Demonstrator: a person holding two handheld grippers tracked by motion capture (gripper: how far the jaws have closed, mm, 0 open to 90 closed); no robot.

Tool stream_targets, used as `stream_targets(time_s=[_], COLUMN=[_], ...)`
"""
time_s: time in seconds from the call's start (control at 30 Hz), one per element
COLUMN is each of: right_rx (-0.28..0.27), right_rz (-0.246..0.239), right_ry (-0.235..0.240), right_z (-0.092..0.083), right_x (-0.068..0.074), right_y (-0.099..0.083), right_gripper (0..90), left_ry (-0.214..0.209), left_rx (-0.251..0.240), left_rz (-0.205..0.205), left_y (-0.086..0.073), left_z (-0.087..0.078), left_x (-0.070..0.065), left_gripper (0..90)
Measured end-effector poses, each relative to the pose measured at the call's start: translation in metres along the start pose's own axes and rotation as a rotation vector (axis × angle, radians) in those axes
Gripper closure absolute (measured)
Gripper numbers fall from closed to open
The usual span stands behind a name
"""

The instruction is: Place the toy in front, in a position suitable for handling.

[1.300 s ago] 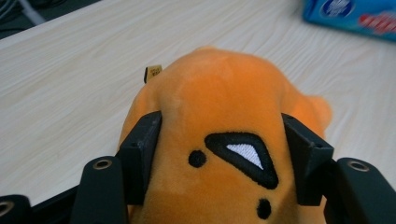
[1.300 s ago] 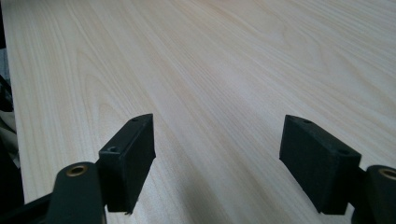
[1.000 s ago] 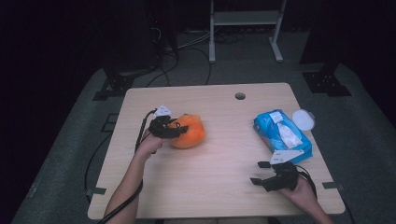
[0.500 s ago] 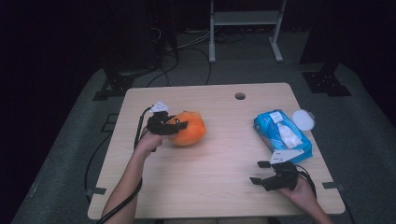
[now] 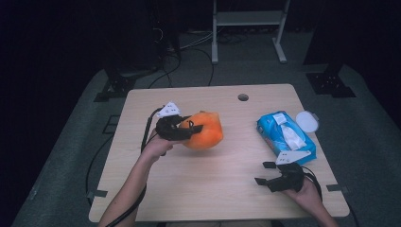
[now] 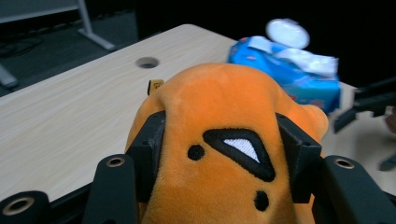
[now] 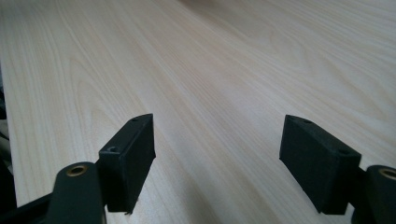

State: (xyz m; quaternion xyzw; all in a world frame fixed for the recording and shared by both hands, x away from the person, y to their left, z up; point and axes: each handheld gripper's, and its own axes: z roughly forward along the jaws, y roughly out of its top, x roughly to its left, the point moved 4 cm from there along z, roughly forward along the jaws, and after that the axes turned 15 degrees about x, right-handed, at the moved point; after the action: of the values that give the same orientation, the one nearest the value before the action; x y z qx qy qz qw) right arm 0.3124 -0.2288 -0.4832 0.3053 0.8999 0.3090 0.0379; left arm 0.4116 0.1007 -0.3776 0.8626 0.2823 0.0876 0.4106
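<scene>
1. Left tool point(image 5: 193, 128) is clamped on the orange plush toy point(image 5: 204, 130), jaws pressing both its sides; toy sits over the left-centre of the surface point(image 5: 198, 189).
2. Toy's lower half is cut off in the left gripper view; its underside is hidden.
3. Right tool point(image 5: 265, 173) has jaws wide apart with nothing between them, near the front right edge.
4. Blue wipes pack point(image 5: 283, 137) lies beyond it, a white lid point(image 5: 307, 121) just beside.

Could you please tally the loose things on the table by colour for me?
Orange: 1, the plush toy
Blue: 1, the wet-wipes pack
White: 1, the round lid beside the pack
Total: 3
</scene>
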Motion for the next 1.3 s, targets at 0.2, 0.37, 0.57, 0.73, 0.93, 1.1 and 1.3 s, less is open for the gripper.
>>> stream_targets(time_s=[0.2, 0.37, 0.57, 0.73, 0.93, 1.1, 1.3], right_rx=[-0.006, -0.011, -0.012, -0.022, -0.024, -0.025, -0.026], right_rz=[0.011, 0.012, 0.011, 0.015, 0.022, 0.026, 0.02], right_ry=[-0.003, -0.007, -0.02, -0.027, -0.029, -0.031, -0.032], right_z=[-0.003, -0.004, -0.006, -0.008, -0.009, -0.01, -0.01], right_x=[-0.003, -0.003, -0.003, -0.005, -0.007, -0.007, -0.007], right_y=[-0.001, -0.002, -0.002, -0.002, -0.002, -0.003, -0.002], right_gripper=[25.3, 25.3, 25.3, 25.3, 25.4, 25.3, 25.3], left_ry=[-0.026, -0.05, -0.057, -0.076, -0.091, -0.1, -0.105], left_rx=[0.009, 0.016, 0.053, 0.078, 0.101, 0.1, 0.11], left_rz=[0.053, 0.085, 0.121, 0.12, 0.135, 0.142, 0.164], left_y=[0.001, -0.001, -0.008, -0.017, -0.025, -0.027, -0.028], left_z=[0.003, 0.008, 0.018, 0.031, 0.044, 0.047, 0.05], left_x=[-0.021, -0.037, -0.05, -0.056, -0.064, -0.07, -0.076], left_gripper=[44.7, 44.6, 44.3, 44.2, 43.9, 43.9, 43.7])
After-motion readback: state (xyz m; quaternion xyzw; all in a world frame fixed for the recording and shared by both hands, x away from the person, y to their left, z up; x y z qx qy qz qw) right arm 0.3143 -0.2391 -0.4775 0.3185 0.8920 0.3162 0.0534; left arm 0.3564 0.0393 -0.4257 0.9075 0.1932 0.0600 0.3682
